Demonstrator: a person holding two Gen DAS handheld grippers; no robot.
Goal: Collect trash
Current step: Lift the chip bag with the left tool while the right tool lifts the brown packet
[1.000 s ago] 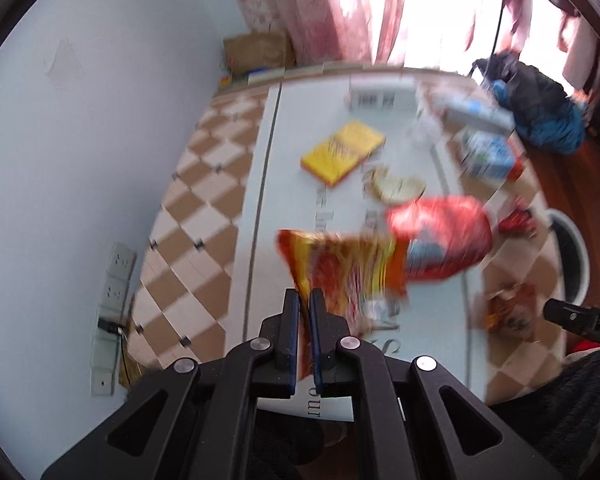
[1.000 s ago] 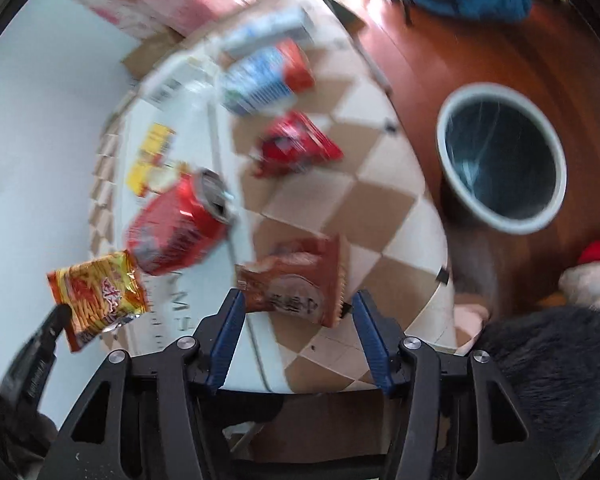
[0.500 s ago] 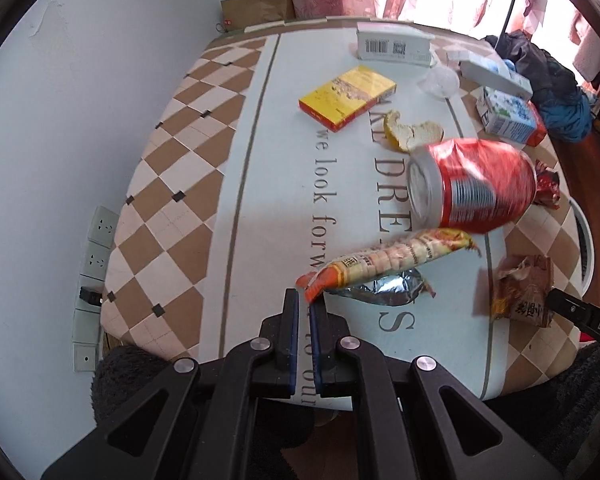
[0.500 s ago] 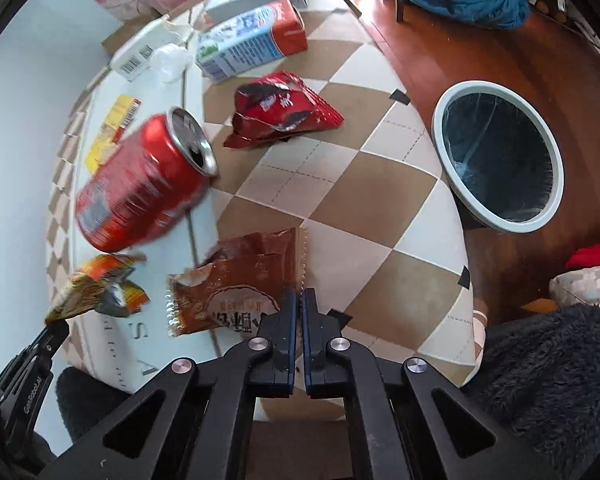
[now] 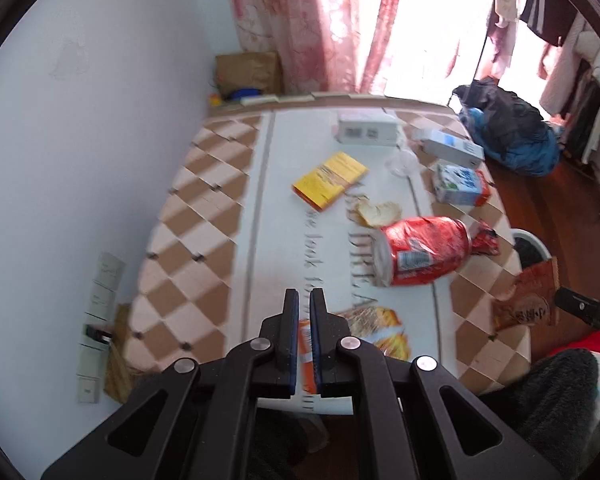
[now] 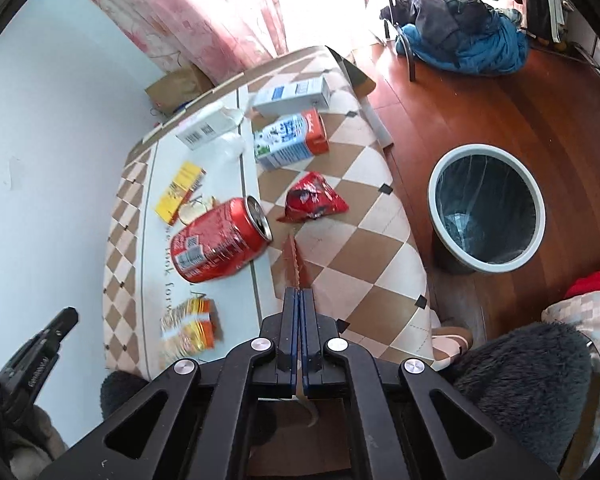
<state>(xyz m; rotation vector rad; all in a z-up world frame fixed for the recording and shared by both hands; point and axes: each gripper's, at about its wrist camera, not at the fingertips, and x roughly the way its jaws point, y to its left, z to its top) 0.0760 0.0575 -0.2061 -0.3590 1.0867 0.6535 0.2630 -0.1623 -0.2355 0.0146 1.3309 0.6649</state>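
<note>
My left gripper (image 5: 305, 300) is shut on an orange-yellow snack wrapper (image 5: 374, 330), held over the near end of the checkered table (image 5: 204, 224); the wrapper also shows in the right wrist view (image 6: 190, 328). My right gripper (image 6: 299, 298) is shut on a brown snack wrapper (image 6: 294, 260), lifted edge-on above the table; it also shows in the left wrist view (image 5: 528, 300). A crushed red can (image 6: 216, 240) lies on its side between them. A red wrapper (image 6: 314, 202) lies beyond. A grey trash bin (image 6: 486, 208) stands on the floor to the right.
A yellow box (image 5: 330, 180), a piece of peel (image 5: 376, 212), two milk cartons (image 6: 290, 140), a white box (image 5: 366, 130) and a clear cup (image 5: 402, 162) lie further back. Blue clothes (image 6: 460, 48) are heaped on the wood floor. A white wall is on the left.
My right gripper closed on the brown wrapper and lifted it off the table. My left gripper, still holding the orange wrapper, rose and tilted.
</note>
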